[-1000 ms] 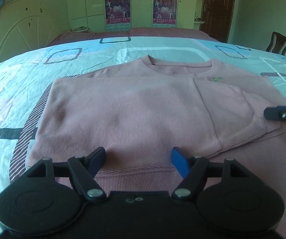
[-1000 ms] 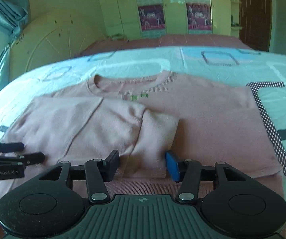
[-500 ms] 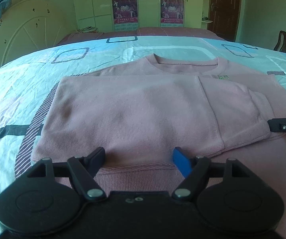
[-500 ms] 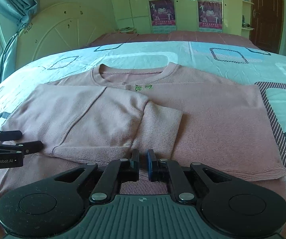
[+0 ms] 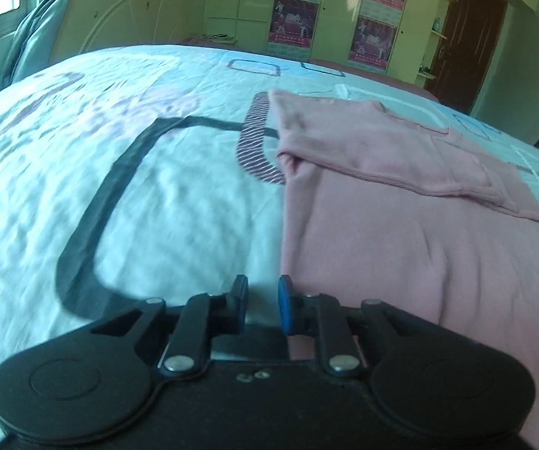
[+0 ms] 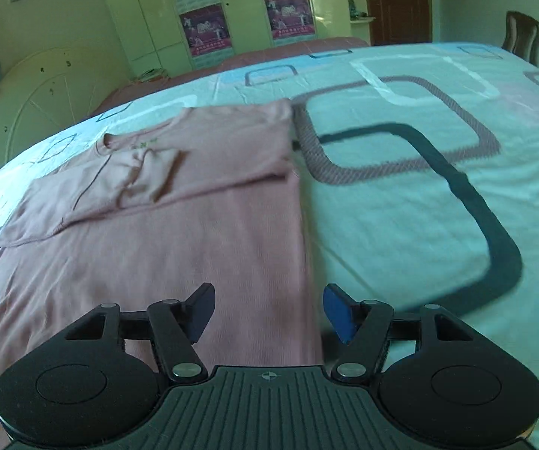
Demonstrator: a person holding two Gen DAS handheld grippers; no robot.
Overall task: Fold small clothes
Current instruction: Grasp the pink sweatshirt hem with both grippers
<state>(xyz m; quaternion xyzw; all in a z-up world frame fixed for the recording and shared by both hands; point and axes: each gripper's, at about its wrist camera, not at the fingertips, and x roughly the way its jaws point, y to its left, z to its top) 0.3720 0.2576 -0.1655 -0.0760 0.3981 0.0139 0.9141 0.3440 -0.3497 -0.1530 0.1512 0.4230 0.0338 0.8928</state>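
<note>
item: pink sweater (image 6: pixel 179 247), lying sleeve-folded on the bedspread (image 6: pixel 401 206). my left gripper (image 5: pixel 263 302) is standing narrowly parted, my right gripper (image 6: pixel 269 311) wide, both empty. risk: snagging bedspread with hem.

Plain pink sweater (image 6: pixel 179 247) on a pale blue-white bedsheet (image 6: pixel 401 225) — printed with dark, striped rounded rectangles; black tongs (image 6: pixel 267 313) with blue pads.

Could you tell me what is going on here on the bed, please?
A person with a handheld gripper in each hand is folding a pink sweater laid flat on a patterned bedspread. Both sleeves are already folded across the chest. The left gripper, nearly closed but holding nothing, sits at the sweater's left bottom corner; the right gripper, open, straddles its right edge.
</note>
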